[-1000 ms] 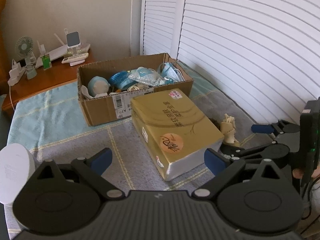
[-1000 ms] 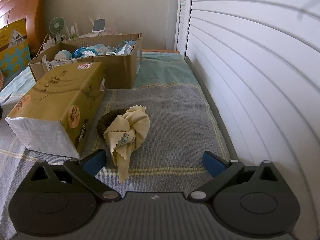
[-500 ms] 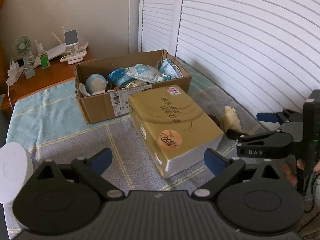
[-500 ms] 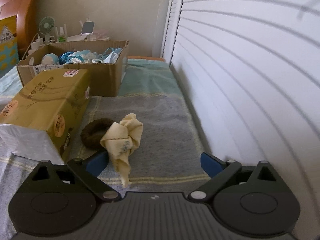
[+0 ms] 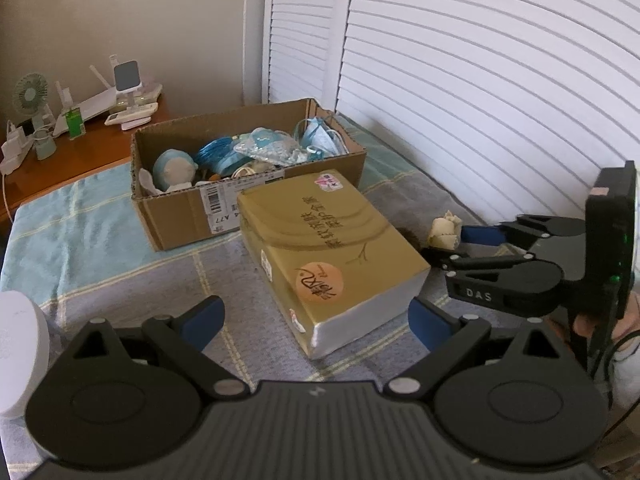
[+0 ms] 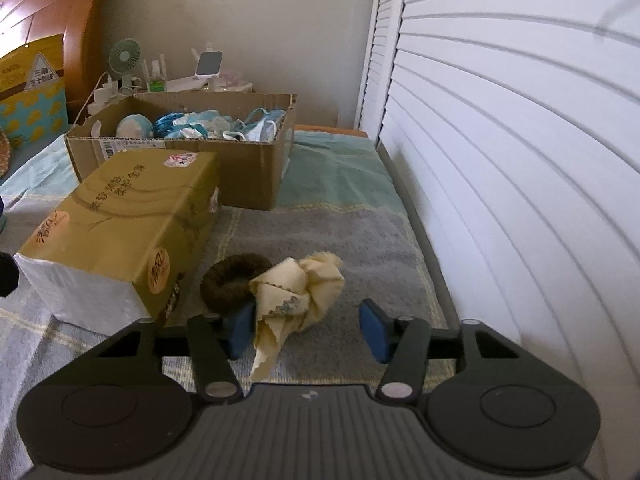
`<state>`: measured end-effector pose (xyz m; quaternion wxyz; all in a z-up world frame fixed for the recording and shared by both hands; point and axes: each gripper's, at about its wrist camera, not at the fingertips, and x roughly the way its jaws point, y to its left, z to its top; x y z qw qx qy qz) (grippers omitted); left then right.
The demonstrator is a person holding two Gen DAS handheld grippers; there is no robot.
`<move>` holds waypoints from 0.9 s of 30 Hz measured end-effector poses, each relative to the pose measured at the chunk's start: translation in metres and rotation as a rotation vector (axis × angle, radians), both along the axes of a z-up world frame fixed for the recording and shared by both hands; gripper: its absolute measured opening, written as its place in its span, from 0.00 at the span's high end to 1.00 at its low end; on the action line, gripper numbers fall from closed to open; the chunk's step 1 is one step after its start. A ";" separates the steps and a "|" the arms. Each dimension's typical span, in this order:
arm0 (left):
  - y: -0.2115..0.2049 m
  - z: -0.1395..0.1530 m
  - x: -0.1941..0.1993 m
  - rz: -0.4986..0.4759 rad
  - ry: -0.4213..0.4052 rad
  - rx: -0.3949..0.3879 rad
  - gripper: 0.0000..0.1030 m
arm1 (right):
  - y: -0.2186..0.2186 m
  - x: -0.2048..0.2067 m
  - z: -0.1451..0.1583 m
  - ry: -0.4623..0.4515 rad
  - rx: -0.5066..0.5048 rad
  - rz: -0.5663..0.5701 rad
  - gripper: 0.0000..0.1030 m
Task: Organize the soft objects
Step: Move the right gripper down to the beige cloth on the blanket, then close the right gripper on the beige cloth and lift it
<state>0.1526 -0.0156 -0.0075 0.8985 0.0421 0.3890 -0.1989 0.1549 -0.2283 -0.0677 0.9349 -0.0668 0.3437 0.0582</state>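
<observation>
A crumpled cream cloth (image 6: 298, 294) lies on the grey blanket beside a brown hair scrunchie (image 6: 232, 278). My right gripper (image 6: 306, 330) is open, with the cloth between its fingers and the left pad touching it. In the left wrist view the cloth (image 5: 443, 232) sits between the right gripper's fingers (image 5: 480, 236). My left gripper (image 5: 316, 320) is open and empty, hovering near the gold tissue pack (image 5: 328, 256). A cardboard box (image 5: 248, 168) holds several soft blue items.
White louvered doors (image 6: 500, 140) run along the right. The gold tissue pack (image 6: 120, 232) lies left of the cloth, the cardboard box (image 6: 248, 176) behind it. A wooden nightstand (image 5: 60, 148) with a fan and gadgets stands at the back left. A white round object (image 5: 16, 352) is at the left.
My right gripper has moved forward and its fingers have narrowed around the cream cloth. The left gripper has shifted only slightly.
</observation>
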 end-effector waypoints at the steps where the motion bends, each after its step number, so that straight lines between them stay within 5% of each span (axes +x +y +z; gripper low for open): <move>1: -0.001 0.000 0.000 -0.008 -0.005 0.003 0.05 | 0.000 0.001 0.000 -0.002 0.007 0.002 0.53; 5: -0.009 0.002 -0.001 -0.045 -0.028 0.038 0.05 | -0.001 0.000 0.003 -0.010 0.016 0.003 0.60; 27: -0.093 0.031 0.044 -0.353 -0.072 0.186 0.14 | -0.011 -0.048 0.023 -0.001 0.030 -0.009 0.60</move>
